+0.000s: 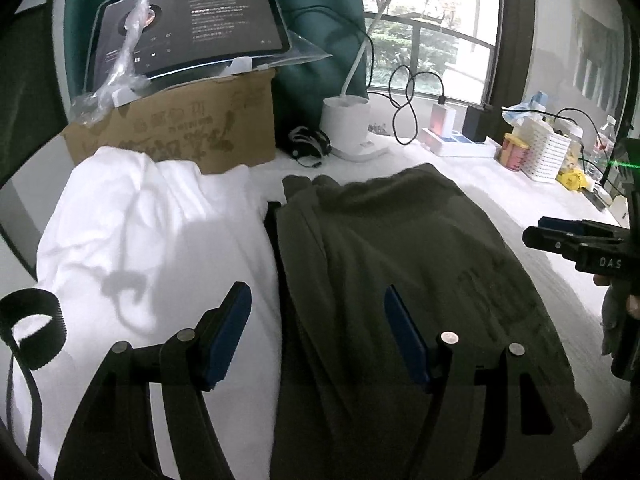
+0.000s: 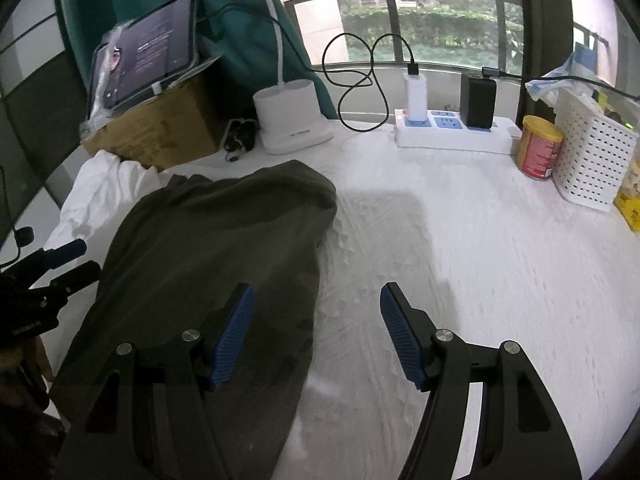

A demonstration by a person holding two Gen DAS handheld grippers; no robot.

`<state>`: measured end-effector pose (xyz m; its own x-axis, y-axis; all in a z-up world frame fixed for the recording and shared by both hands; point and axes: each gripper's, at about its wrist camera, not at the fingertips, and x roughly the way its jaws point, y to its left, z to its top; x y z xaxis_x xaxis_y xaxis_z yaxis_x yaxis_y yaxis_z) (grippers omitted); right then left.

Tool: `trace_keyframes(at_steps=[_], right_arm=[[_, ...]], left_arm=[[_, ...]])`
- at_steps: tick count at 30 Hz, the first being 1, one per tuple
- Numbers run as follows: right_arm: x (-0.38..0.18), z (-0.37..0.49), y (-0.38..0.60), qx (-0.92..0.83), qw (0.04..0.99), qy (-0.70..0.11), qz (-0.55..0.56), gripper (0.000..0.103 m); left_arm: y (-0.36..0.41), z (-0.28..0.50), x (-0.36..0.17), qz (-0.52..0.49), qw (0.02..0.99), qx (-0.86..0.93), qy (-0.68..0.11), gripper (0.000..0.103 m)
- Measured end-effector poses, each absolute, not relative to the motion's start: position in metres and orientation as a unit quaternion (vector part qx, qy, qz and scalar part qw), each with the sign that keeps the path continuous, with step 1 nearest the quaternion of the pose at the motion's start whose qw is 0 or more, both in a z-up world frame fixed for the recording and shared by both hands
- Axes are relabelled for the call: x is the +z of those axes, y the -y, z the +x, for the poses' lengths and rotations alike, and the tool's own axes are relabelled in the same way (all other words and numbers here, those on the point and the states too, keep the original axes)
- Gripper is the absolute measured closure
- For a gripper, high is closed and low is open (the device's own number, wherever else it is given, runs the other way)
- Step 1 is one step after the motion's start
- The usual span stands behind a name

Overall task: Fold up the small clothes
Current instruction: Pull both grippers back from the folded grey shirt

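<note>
Green garment [image 1: 400, 260] folded, long axis running 12 to 6 below both claws; left claw [image 1: 316, 332] wide, empty over its left edge; right claw [image 2: 316, 332] wide, empty over its right edge

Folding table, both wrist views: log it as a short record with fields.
surface: white table
garment in work: olive garment, lying folded, nothing gripping it
beside it: white garment, bunched, touching its left edge
left gripper: open, empty, above the olive garment
right gripper: open, empty, over the garment's right edge
behind: cardboard box with tablet on top
</note>
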<state>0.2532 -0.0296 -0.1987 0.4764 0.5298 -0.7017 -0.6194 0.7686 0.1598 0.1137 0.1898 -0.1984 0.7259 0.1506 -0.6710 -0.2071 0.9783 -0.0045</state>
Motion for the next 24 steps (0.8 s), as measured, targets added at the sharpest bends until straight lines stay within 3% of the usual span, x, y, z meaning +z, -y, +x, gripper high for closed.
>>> trace_keyframes(at_steps=[2, 5, 24], right_arm=[[-0.197, 0.247, 0.032, 0.336, 0.857, -0.385, -0.059, 0.034], [-0.195, 0.236, 0.037, 0.34, 0.857, -0.383, -0.062, 0.034], [-0.181, 0.164, 0.094, 0.312, 0.875, -0.358, -0.095, 0.034]], left_arm=[[-0.183, 0.108, -0.198, -0.037, 0.93, 0.09, -0.355, 0.032], [-0.171, 0.1, -0.198, -0.034, 0.932, 0.084, -0.35, 0.015], [-0.09, 0.064, -0.195, 0.0, 0.939, 0.06, -0.338, 0.015]])
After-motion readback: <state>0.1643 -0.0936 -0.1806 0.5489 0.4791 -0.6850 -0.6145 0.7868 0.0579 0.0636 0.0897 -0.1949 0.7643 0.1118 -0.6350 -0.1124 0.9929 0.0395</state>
